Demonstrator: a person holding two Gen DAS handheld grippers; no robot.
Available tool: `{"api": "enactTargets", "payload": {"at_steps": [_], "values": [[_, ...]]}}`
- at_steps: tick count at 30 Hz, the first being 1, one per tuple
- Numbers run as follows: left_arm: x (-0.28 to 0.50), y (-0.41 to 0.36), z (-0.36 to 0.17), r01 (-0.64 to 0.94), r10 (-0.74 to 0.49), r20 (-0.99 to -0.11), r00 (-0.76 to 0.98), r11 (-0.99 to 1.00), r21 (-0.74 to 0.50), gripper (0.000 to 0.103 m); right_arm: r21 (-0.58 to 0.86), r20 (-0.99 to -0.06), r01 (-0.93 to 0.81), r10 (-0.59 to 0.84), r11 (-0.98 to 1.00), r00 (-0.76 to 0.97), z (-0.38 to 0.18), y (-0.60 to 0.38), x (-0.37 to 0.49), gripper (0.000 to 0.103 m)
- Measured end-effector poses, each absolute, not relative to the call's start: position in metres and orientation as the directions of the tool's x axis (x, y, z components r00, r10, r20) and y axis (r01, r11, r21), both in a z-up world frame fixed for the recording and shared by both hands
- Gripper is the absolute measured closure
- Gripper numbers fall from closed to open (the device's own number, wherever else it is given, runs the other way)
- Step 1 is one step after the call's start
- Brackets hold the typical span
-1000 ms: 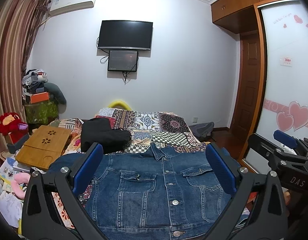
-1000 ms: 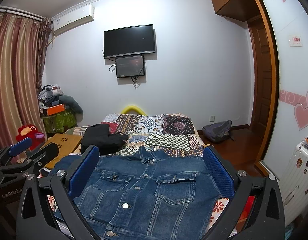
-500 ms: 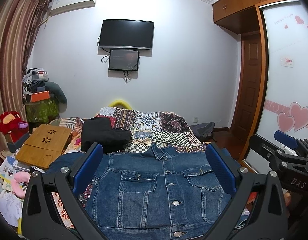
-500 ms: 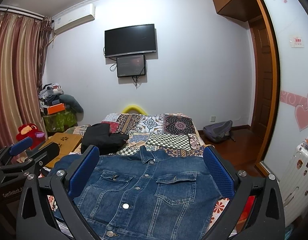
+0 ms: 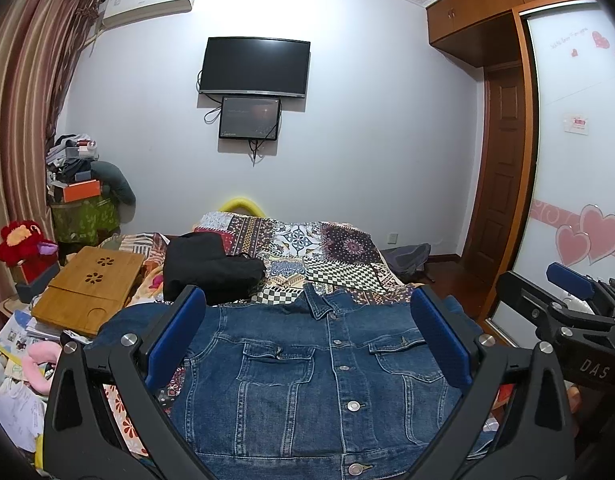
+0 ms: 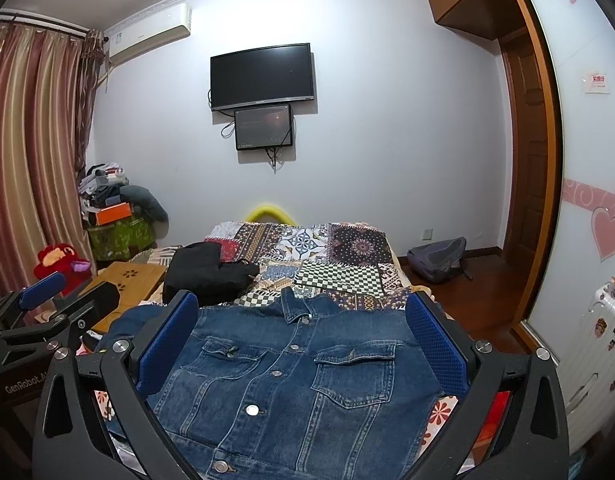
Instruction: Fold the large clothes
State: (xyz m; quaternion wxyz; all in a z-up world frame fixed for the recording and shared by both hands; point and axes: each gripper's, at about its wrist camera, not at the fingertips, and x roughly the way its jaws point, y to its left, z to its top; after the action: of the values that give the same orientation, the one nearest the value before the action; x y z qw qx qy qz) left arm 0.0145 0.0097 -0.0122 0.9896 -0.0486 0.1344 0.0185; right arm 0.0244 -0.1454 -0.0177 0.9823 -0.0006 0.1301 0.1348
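A blue denim jacket (image 5: 307, 376) lies spread front-up and buttoned on the patchwork bed (image 5: 327, 244), collar toward the far wall. My left gripper (image 5: 307, 312) hovers above its near half, open, blue pads wide apart with nothing between them. In the right wrist view the same jacket (image 6: 299, 376) fills the foreground. My right gripper (image 6: 303, 312) is likewise open and empty above it. Each gripper shows in the other's view: the right gripper (image 5: 563, 300) at the right edge, the left gripper (image 6: 43, 300) at the left edge. The sleeves are mostly hidden behind the gripper frames.
A black garment (image 5: 207, 268) lies on the bed beyond the jacket's left shoulder. A bamboo lap table (image 5: 91, 284) and papers sit to the left, with a red plush toy (image 5: 21, 240). A grey backpack (image 6: 439, 260) rests on the wood floor at the right, near a white suitcase (image 6: 599, 344).
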Motion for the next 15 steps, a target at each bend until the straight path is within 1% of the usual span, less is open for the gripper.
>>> {"api": "enactTargets", "payload": {"at_steps": [15], "values": [[0.0175, 0.0141, -0.0124, -0.055, 0.025, -0.278, 0.960, 0.993, -0.102, 0.000, 0.031, -0.264, -0.264, 0.263, 0.964, 0.928, -0.0196, -0.1430, 0.0279, 0.000]]}}
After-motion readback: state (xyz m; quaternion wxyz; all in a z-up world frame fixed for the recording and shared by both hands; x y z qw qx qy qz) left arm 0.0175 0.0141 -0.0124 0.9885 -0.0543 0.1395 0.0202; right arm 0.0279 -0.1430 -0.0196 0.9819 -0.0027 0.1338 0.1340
